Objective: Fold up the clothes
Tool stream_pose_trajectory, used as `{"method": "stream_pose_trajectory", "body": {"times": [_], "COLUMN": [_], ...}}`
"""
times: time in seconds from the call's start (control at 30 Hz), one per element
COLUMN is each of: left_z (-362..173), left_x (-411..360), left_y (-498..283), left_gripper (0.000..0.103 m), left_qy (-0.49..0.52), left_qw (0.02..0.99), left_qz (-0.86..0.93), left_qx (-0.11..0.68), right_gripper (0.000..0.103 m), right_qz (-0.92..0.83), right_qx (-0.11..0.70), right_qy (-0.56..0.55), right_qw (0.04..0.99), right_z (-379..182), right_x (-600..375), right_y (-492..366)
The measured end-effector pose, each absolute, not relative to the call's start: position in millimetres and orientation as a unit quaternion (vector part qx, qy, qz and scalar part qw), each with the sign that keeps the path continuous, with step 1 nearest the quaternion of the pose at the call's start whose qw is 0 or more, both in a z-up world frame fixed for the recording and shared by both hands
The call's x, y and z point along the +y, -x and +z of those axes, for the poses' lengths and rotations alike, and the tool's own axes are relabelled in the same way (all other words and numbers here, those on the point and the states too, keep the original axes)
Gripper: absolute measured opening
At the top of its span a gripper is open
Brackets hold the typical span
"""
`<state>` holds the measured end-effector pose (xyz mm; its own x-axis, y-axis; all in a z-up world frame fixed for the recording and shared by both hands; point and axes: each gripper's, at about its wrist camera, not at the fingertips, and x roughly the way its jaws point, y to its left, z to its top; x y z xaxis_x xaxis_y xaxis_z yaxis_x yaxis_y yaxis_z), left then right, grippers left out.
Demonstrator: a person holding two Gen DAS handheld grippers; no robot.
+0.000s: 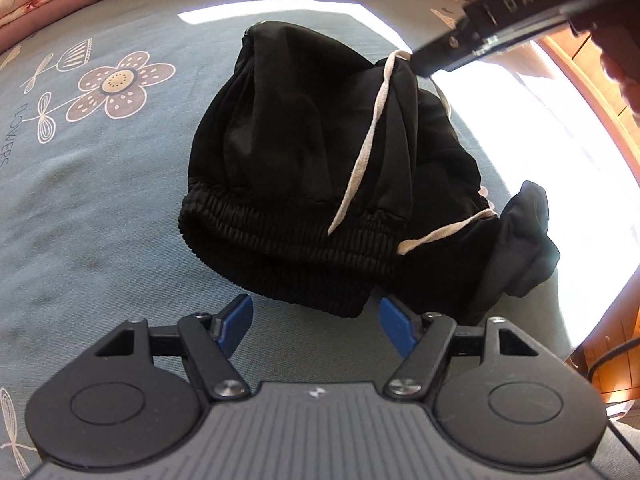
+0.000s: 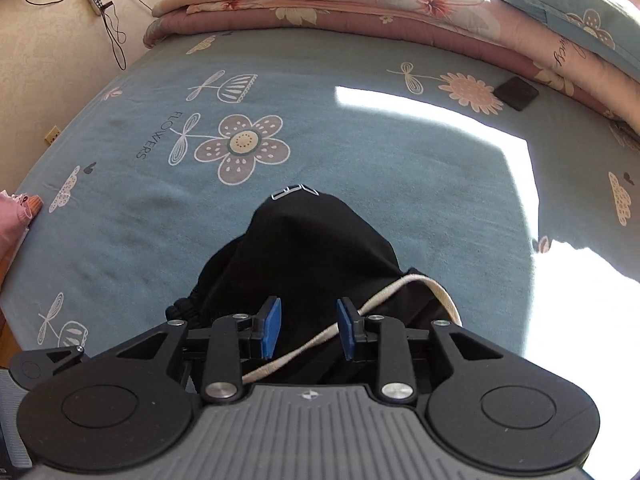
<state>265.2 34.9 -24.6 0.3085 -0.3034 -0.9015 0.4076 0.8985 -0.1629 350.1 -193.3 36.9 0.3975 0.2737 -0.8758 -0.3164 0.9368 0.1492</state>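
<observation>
Black shorts [image 1: 320, 168] lie bunched in a rough fold mid-bed on the blue flowered sheet [image 1: 100, 200], elastic waistband [image 1: 280, 224] at the near edge, a loose flap of black cloth sticking out at the near right, part in sun patch

Left gripper [image 1: 316, 320] hangs just above the near waistband edge, jaws released and wide, nothing between the blue pads [image 1: 240, 316]; the waistband hem sits right in front of the gap

Right gripper [image 2: 308, 328] sits over the far right part of the shorts, jaws parted, pads not pressing cloth; white drawstring [image 2: 400, 292] trails past its right pad, black fabric below the gap

Step in hand, my read: re-grip for the next fold. To do it well: left should come down so both pads straddle the waistband hem, catching all layers, not just the top one. Right should clear the drawstring first, else it drags and undoes the fold. Tuck that stray flap in before folding over

Count: 1 shorts, 1 drawstring (two strands showing), 2 grippers, 1 small dark square [image 2: 516, 94] far right on the sheet, quilts [image 2: 320, 4] stacked at the far edge, number unclear
</observation>
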Motion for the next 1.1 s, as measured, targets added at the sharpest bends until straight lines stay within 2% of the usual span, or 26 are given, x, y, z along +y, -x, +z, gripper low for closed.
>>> {"method": "stream_pose_trajectory", "body": {"times": [0.23, 0.37, 0.53, 0.8, 1.0, 1.1], "left_z": [-44, -55, -74, -119, -122, -114], "left_x": [47, 75, 111, 130, 127, 123], "left_y": [-267, -269, -283, -297, -317, -330], "left_gripper": [0.071, 0.079, 0.083, 0.083, 0.083, 0.082], "left_qy": [0.061, 0.178, 0.309, 0.418, 0.479, 0.470], "left_qw": [0.825, 0.821, 0.813, 0.783, 0.757, 0.761], "left_qz": [-0.161, -0.114, -0.071, -0.043, -0.095, -0.122], "left_qx": [0.539, 0.530, 0.488, 0.458, 0.435, 0.430], "right_gripper": [0.035, 0.036, 0.036, 0.037, 0.037, 0.037], "right_qz": [0.149, 0.157, 0.152, 0.161, 0.178, 0.184], "right_qx": [0.559, 0.565, 0.571, 0.577, 0.578, 0.571], "right_qy": [-0.024, -0.032, -0.044, -0.042, -0.018, -0.009], "right_qw": [0.815, 0.809, 0.806, 0.799, 0.796, 0.800], "right_z": [-22, -38, -49, -60, -55, -49], "right_x": [-239, -247, -251, -245, -232, -227], "right_y": [-290, -271, -257, -245, -244, -248]}}
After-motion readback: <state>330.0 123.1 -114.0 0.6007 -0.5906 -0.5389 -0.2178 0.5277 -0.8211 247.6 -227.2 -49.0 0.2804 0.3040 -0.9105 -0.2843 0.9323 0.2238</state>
